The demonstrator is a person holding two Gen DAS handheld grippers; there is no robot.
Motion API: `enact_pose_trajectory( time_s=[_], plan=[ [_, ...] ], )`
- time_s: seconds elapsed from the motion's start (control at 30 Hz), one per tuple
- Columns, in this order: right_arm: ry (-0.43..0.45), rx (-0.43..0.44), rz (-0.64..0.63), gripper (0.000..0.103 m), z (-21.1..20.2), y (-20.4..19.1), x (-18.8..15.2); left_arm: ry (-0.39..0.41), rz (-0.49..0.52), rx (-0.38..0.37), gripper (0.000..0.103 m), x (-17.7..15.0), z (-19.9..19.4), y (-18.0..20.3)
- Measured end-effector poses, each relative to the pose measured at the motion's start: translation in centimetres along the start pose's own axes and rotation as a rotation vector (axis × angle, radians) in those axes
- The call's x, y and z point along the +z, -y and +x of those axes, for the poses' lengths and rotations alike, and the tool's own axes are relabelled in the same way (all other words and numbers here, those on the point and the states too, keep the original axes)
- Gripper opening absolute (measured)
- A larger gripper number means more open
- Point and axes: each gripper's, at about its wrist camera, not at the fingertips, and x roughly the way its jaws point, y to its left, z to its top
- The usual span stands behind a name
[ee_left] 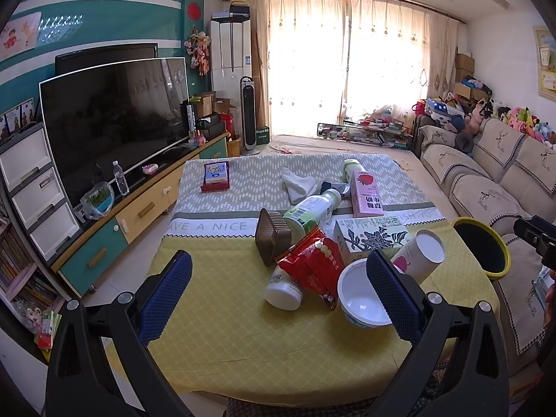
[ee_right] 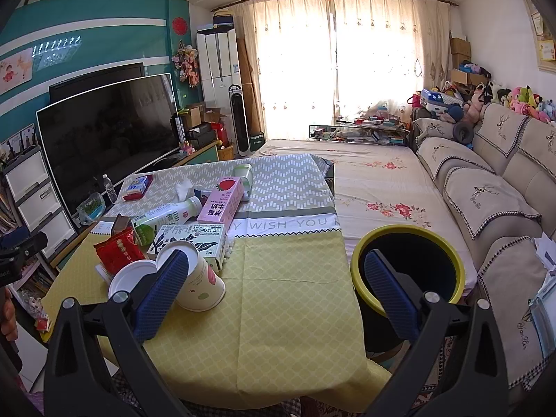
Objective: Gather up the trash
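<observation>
Left gripper (ee_left: 279,286) jaws wide apart, nothing between them, hovering over the yellow tablecloth (ee_left: 215,326). Trash pile sits at 12–2 o'clock from it: brown tub (ee_left: 269,239) on its side at 12, red snack bag (ee_left: 314,266) draped over a white bottle (ee_left: 283,290), green-label bottle (ee_left: 312,210) behind, white bowl (ee_left: 361,299) at 2 touching the right pad, floral carton (ee_left: 368,234), tipped paper cup (ee_left: 422,253), pink milk carton (ee_left: 366,194) further back. Right gripper (ee_right: 278,292) also spread open, empty; the paper cup lies at 10 o'clock behind its left pad. Yellow-rimmed bin (ee_right: 410,264) at 2 o'clock, off the table's right edge beside the sofa (ee_right: 493,191), partly behind the right pad.
</observation>
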Motion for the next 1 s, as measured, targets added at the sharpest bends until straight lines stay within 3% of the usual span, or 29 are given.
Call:
enact_pose_trajectory(
  time_s=[1.0],
  plan=[
    [-0.009,0.001,0.0,0.097,0.44,-0.03,-0.21,-0.023,0.006,-0.001,0.099,-0.32,0.74,0.29]
  ],
)
